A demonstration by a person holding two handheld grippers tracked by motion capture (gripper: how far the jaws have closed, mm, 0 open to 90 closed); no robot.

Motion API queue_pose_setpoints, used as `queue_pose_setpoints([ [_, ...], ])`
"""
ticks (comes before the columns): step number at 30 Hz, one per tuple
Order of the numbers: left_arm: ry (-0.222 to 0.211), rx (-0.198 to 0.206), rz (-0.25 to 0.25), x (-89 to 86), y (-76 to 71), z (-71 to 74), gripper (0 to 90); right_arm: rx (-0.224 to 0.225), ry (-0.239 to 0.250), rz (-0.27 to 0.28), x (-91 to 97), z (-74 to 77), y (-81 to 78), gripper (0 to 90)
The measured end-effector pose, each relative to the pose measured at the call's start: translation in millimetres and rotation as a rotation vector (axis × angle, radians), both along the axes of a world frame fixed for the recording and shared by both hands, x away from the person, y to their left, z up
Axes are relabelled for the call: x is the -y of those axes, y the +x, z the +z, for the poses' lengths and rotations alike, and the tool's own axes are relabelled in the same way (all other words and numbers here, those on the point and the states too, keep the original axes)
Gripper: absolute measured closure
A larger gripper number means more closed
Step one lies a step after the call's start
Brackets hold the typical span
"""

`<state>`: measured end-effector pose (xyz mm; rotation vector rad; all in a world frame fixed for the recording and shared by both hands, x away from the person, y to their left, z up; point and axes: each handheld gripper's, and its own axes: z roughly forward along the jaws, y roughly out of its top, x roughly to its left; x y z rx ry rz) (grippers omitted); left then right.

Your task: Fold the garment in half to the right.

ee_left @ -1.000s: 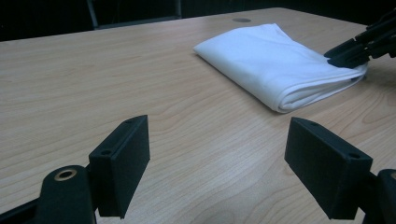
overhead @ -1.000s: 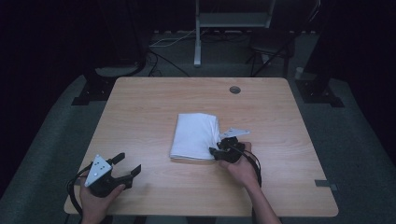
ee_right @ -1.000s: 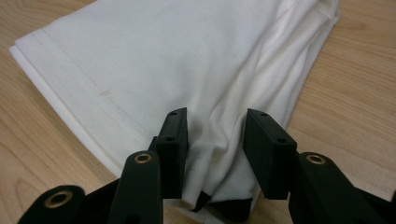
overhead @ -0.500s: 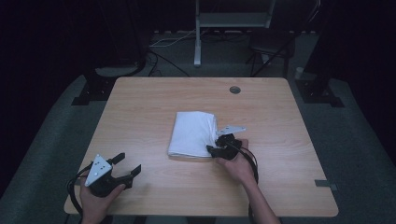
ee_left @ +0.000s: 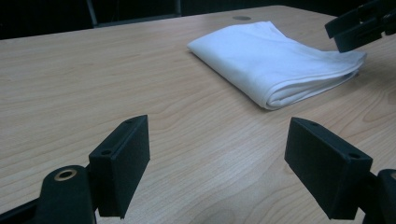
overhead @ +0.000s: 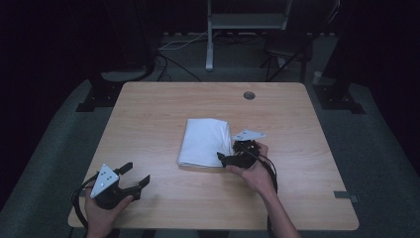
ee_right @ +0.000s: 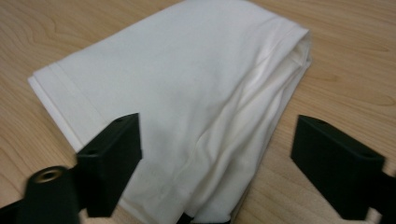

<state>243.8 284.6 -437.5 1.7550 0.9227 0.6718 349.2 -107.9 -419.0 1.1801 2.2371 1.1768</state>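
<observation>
A folded white cloth [overhead: 204,141] lies flat in the middle of the wooden table [overhead: 148,114]. My right gripper [overhead: 229,152] sits at the cloth's near right corner; its jaws have just been opening. In the right gripper view the cloth [ee_right: 187,93] lies between the wide-apart jaws of that gripper [ee_right: 217,154], and neither pad presses on it. My left gripper [overhead: 136,173] rests near the table's front left, open, with bare wood between its jaws [ee_left: 217,154]. From there the cloth [ee_left: 275,60] shows farther off, with the right gripper [ee_left: 359,23] at its far end.
A round cable hole [overhead: 249,95] sits near the table's back edge. Behind the table stand a metal post [overhead: 210,34] and cables on the dark floor. Bare wood surrounds the cloth on all sides.
The right gripper's jaws have spread from nearly closed on the cloth's corner to wide apart, letting the cloth go. The left gripper has stayed put.
</observation>
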Motion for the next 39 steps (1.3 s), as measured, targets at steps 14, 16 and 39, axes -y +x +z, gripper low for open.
queue_pose_setpoints([
  [14,0.000,-0.002,0.001,-0.3,0.2,0.1,21.9,0.048,0.058,0.025,11.8,22.2,-12.0,13.0],
  [16,0.001,-0.002,0.001,-0.1,0.1,0.0,21.9,0.058,0.061,0.026,14.1,24.0,-14.3,12.9],
  [39,-0.001,0.002,0.004,-0.4,-0.2,0.0,22.0,0.125,0.079,0.004,44.7,39.7,-43.3,13.0],
])
